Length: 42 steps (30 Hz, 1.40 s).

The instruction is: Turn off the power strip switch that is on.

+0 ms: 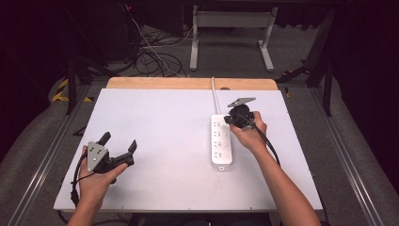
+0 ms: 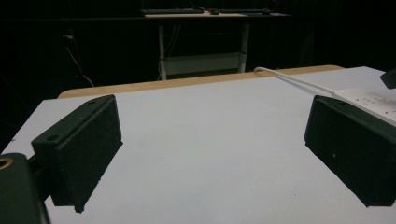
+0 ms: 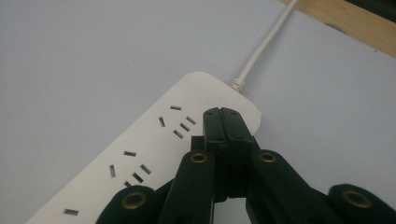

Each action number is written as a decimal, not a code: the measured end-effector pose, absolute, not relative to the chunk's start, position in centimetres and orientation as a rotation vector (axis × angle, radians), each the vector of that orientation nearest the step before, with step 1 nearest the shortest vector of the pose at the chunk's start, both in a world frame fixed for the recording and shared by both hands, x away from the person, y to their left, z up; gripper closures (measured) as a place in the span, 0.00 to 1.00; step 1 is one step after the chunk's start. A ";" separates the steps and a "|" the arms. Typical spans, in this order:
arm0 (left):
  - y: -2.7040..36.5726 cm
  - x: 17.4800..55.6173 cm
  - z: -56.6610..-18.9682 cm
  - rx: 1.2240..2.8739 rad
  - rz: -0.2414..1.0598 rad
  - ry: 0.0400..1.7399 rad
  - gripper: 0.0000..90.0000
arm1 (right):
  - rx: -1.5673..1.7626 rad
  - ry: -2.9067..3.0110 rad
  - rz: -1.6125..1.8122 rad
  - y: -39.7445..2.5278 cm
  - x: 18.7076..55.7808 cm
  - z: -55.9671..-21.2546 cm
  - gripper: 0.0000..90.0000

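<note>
White table (image 1: 155, 117): power strip (image 1: 221, 141) (no legible print); left gripper (image 1: 119, 142) jaws apart, right gripper (image 1: 229, 119) together.

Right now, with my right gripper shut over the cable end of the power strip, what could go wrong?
1. The right gripper, jaws shut and empty, sits over the power strip near its cable; pressing down there could skid the loose strip across the smooth table.
2. Dragging the strip may pull the cable taut at the far edge.
3. The left gripper is open and far away, too distant to steady the strip.
</note>
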<state>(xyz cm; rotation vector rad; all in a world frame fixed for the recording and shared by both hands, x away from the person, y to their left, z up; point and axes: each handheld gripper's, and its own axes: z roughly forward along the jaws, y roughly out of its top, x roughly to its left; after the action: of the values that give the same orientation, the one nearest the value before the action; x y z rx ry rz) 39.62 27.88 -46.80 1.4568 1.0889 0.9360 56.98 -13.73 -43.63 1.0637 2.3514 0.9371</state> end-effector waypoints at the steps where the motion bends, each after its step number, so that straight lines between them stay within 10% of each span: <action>1: 27.9 39.6 -46.8 1.457 0.935 1.089 0.05 | 1.061 2.349 0.927 -13.7 57.1 -43.7 1.00; 42: 27.9 39.7 -47.0 1.471 0.923 1.119 0.07 | 1.042 2.301 0.890 -13.0 57.0 -45.7 1.00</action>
<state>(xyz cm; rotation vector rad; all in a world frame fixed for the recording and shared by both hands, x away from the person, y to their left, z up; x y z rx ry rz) 39.71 27.88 -47.00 1.4715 1.1192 0.9227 56.98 -12.97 -45.67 1.0416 2.3006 0.8901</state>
